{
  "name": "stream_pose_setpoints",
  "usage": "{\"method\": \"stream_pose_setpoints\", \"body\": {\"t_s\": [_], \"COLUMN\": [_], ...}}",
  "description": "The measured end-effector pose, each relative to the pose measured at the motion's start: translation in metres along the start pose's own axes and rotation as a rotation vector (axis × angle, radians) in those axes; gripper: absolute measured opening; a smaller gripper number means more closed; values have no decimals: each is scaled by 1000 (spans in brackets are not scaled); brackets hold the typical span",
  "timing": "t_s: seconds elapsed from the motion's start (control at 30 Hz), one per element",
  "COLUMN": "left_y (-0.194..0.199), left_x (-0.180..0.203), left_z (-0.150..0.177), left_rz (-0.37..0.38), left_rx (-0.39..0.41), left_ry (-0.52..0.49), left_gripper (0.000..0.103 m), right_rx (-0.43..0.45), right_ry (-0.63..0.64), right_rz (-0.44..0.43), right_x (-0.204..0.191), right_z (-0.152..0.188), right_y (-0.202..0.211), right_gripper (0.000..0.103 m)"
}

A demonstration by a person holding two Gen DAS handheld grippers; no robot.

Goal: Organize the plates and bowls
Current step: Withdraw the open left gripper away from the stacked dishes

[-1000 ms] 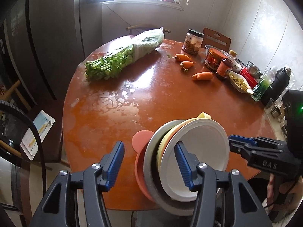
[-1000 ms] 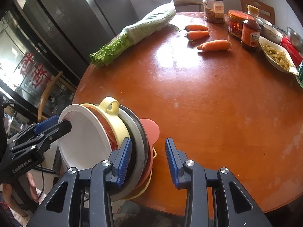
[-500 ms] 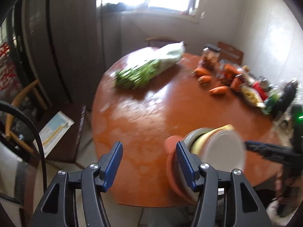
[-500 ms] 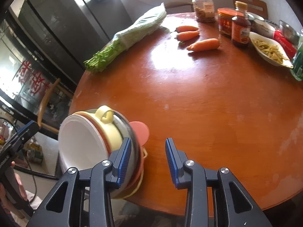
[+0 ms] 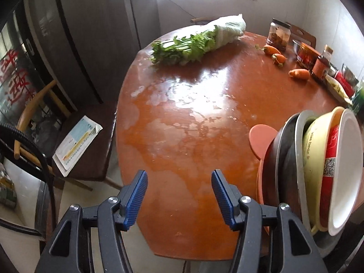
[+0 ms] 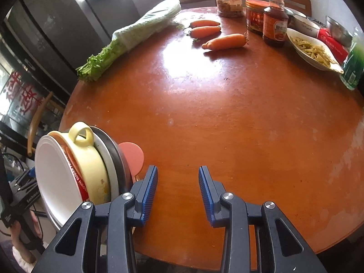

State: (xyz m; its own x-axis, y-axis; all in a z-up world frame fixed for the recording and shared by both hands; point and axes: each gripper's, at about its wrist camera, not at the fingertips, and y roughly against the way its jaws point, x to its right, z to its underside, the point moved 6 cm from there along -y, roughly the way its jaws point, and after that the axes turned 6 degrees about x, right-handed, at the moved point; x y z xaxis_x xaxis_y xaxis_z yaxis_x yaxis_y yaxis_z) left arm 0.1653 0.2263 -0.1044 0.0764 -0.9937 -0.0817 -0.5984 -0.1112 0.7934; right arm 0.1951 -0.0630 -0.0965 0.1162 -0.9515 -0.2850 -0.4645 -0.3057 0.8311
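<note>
At the near edge of the round reddish-brown table [image 6: 227, 118], a stack of bowls and plates [image 6: 75, 173] stands on its edge, tipped up and partly hanging over the rim. Its open side faces away from the right gripper [image 6: 177, 170]. Foremost is a white paper bowl [image 6: 56, 179] with a red printed outside and nothing in it. Behind it sit a pale yellow bowl with a loop handle [image 6: 91, 166], a grey metal plate [image 5: 300, 150], a dark bowl [image 5: 282, 159] and a salmon-pink plate with a round ear [image 6: 133, 157]. I cannot tell what props the stack up.

Along the far side, a clear jar with a dark lid [image 6: 228, 0] holds something brownish. Next to it stand a red-labelled jar with an orange lid [image 6: 256, 16] and a brown sauce bottle with a yellow cap [image 6: 275, 26]. A white oval dish [image 6: 293, 36] carries pale yellowish strips, and a green plastic bottle [image 6: 353, 68] stands beside it. Three orange carrots [image 6: 224, 41] lie loose on the wood, well apart from a bagged bundle of leafy greens [image 6: 147, 29].

The right gripper hangs over the table just beside the stack, its blue-padded jaws parted with only bare tabletop between them. The left gripper [image 5: 179, 175] is on the stack's other side, its jaws spread and gripping nothing.
</note>
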Motion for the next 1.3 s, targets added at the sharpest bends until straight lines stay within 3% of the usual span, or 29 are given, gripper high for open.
{"method": "stream_pose_setpoints", "body": {"t_s": [0.13, 0.43, 0.57, 0.67, 0.8, 1.3], "left_y": [-6, -9, -13, -11, -11, -19], "left_x": [8, 11, 20, 32, 51, 144], "left_z": [3, -1, 1, 0, -6, -22], "left_rz": [47, 70, 145, 139, 132, 218], "left_rx": [-16, -5, -34, -26, -11, -13], "left_ry": [4, 23, 51, 16, -33, -155], "left_gripper": [58, 58, 57, 57, 57, 56], "right_rx": [-17, -44, -48, -36, -25, 12], "right_ry": [11, 11, 1, 3, -14, -126], "right_rz": [-14, -56, -68, -62, -37, 37], "right_x": [-5, -9, -8, -5, 10, 97], "right_z": [2, 5, 7, 6, 7, 12], "right_y": [-6, -15, -15, -10, -4, 25], "right_gripper": [38, 38, 38, 38, 38, 38]}}
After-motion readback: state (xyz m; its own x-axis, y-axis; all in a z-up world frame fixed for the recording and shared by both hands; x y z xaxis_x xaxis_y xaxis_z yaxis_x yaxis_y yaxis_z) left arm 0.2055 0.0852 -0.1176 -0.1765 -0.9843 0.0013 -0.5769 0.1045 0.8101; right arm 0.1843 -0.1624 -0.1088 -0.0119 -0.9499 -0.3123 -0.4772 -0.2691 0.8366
